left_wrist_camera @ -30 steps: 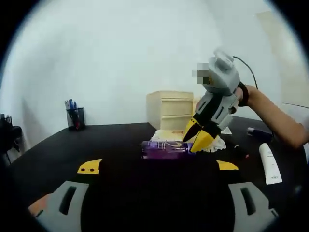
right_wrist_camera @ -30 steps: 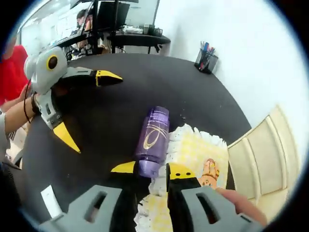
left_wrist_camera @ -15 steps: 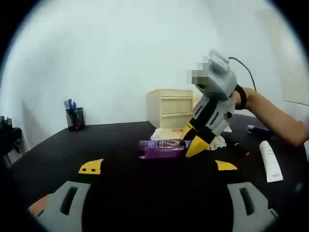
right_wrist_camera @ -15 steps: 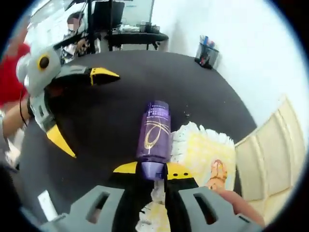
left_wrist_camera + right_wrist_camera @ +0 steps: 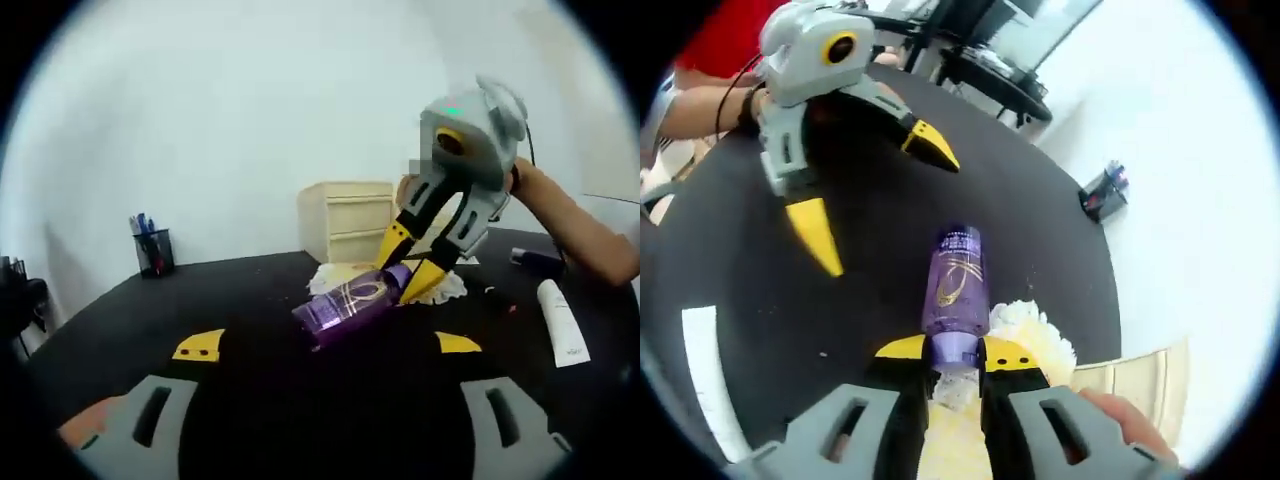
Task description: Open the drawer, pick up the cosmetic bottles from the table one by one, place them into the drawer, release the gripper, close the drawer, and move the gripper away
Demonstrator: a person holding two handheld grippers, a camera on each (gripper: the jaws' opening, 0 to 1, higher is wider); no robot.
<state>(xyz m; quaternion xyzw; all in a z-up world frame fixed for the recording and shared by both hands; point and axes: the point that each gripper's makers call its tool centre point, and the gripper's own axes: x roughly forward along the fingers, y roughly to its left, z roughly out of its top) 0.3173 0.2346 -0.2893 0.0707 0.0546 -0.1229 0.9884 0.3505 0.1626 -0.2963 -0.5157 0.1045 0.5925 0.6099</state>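
Nearest us, our left hand-held gripper (image 5: 325,345) has its jaws spread wide over the black counter (image 5: 250,290), holding nothing. Just beyond, our right hand-held gripper (image 5: 955,352) is clamped on the cap end of the purple bottle (image 5: 955,283), which tilts above the counter. Behind it lies a frilly yellow cloth (image 5: 340,276), then the small wooden drawer chest (image 5: 350,222) at the wall.

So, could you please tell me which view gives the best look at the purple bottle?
The right gripper view: the purple bottle lies lengthwise up the middle, its label facing the camera, its near end clamped in the right hand-held gripper. The left gripper view shows it smaller, tilted, with its far end between that gripper's yellow fingertips.
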